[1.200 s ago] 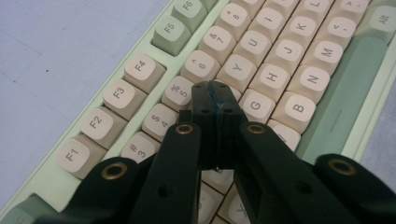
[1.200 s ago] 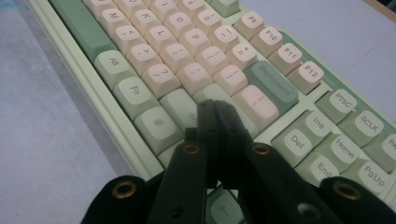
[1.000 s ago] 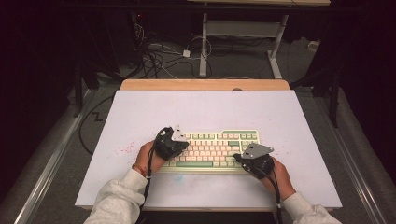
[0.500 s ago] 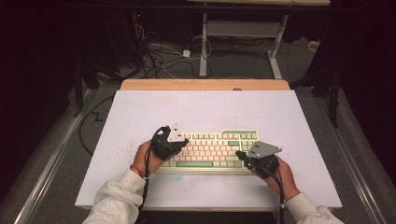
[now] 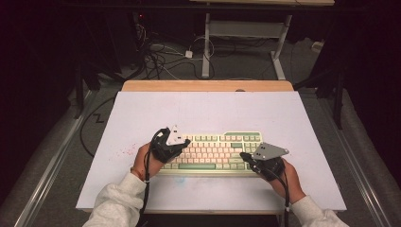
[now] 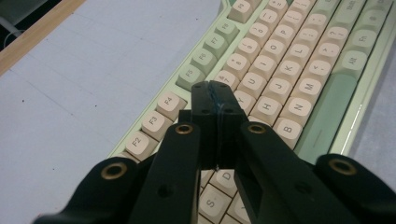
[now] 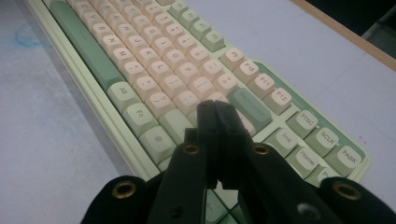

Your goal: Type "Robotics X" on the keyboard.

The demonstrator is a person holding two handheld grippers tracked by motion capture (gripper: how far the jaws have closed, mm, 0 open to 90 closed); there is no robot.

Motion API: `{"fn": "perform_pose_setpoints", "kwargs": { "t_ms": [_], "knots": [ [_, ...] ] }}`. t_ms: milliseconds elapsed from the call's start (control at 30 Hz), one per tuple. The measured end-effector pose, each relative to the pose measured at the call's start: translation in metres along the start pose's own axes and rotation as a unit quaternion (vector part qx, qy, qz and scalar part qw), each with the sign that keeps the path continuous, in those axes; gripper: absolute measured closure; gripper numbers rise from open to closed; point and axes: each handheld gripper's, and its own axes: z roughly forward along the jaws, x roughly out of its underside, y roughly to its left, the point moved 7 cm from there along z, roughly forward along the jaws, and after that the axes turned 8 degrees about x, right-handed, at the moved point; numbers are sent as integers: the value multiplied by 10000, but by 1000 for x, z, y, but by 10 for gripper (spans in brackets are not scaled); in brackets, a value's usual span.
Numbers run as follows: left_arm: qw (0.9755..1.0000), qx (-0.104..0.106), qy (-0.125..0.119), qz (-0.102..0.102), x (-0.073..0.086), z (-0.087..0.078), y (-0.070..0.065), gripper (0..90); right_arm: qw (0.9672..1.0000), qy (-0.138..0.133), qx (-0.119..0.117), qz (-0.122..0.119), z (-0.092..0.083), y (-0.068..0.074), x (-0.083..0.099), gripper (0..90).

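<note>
A pale green keyboard [image 5: 213, 152] with cream and green keys lies on the white table top [image 5: 208, 109], toward the near edge. My left gripper [image 5: 185, 142] hovers over its left end, jaws shut and empty. In the left gripper view, the closed tips of that gripper [image 6: 215, 93] sit just above the letter keys of the keyboard [image 6: 280, 70], near the middle rows. My right gripper [image 5: 243, 155] is over the keyboard's right part, also shut with nothing in it. Its tips [image 7: 215, 111] hang above the keys beside the long green key on the keyboard [image 7: 154, 60].
A wooden strip [image 5: 208, 85] borders the table's far edge. Beyond it the floor holds tangled cables [image 5: 161, 61] and a white desk frame [image 5: 206, 47]. Faint red specks [image 5: 125, 152] and a blue smudge [image 5: 178, 178] mark the table top near the keyboard.
The right gripper has edged slightly to the right along the keyboard. The left gripper has stayed about where it was.
</note>
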Motion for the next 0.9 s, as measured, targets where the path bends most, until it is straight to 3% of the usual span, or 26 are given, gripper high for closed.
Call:
{"fn": "perform_pose_setpoints", "kwargs": {
  "t_ms": [433, 900],
  "knots": [
    [9998, -91, -96, 148, 4, -10, -3, 875, 10000, -52, -10, 8, -2, -2, -1, 900],
    [9985, -325, -305, 331, 23, -28, -6, 875, 9998, -143, -50, 87, -3, -6, -6, 900]
  ]
}}
